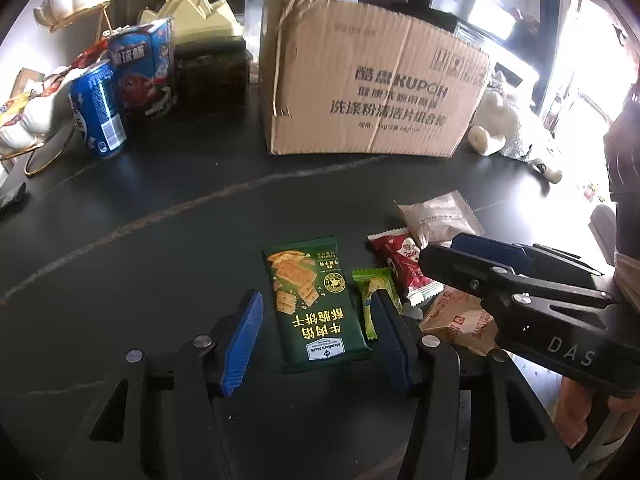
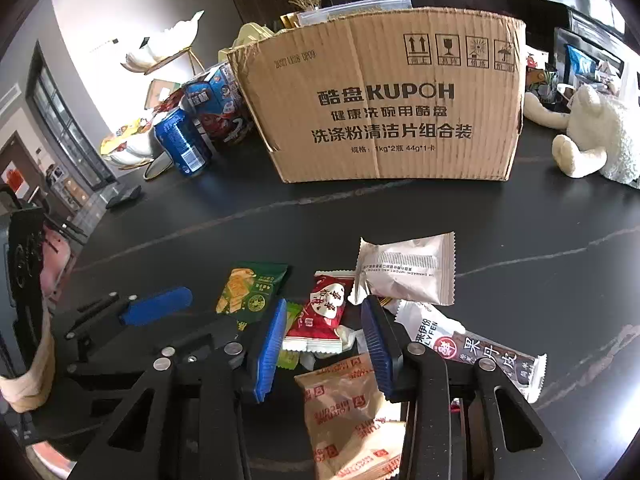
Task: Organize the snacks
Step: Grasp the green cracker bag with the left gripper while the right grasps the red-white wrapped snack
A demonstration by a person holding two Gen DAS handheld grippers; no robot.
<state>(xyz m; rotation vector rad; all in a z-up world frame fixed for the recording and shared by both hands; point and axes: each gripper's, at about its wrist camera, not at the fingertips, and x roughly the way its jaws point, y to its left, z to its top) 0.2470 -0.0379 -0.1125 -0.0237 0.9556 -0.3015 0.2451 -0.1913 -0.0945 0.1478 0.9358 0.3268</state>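
1. Two tongs, both wide, nothing held. I have the left gripper (image 1: 318,342) low over the green cracker pack (image 1: 314,304), which lies flat between its pads; the right gripper (image 2: 324,350) hangs over the red packet (image 2: 320,314).
2. Snacks: loose heap near the table's front edge. White pouch (image 2: 408,270), tan packet (image 2: 352,416), dark fruit-leather bar (image 2: 480,354), small green candy (image 1: 374,300). Cardboard box (image 2: 384,96) stands open-topped behind, well apart from the heap; prob. the destination.
3. Risk: green candy lies just beside the left tong's right pad; closing may pinch it along w/ the cracker pack.
4. Risk: flat foil pack on slick top; pads may slide off or push it rather than lift.
5. Risk: the tongs sit close together, could collide if both reach at once.
6. Risk: red packet overlaps neighbours; lifting may drag them.
7. Surface: black table (image 1: 160,240) w/ pale veins, glossy.
8. Room: blue can (image 1: 98,110), cookie box (image 1: 146,68), plush bear (image 2: 592,136); bright windows, glare.
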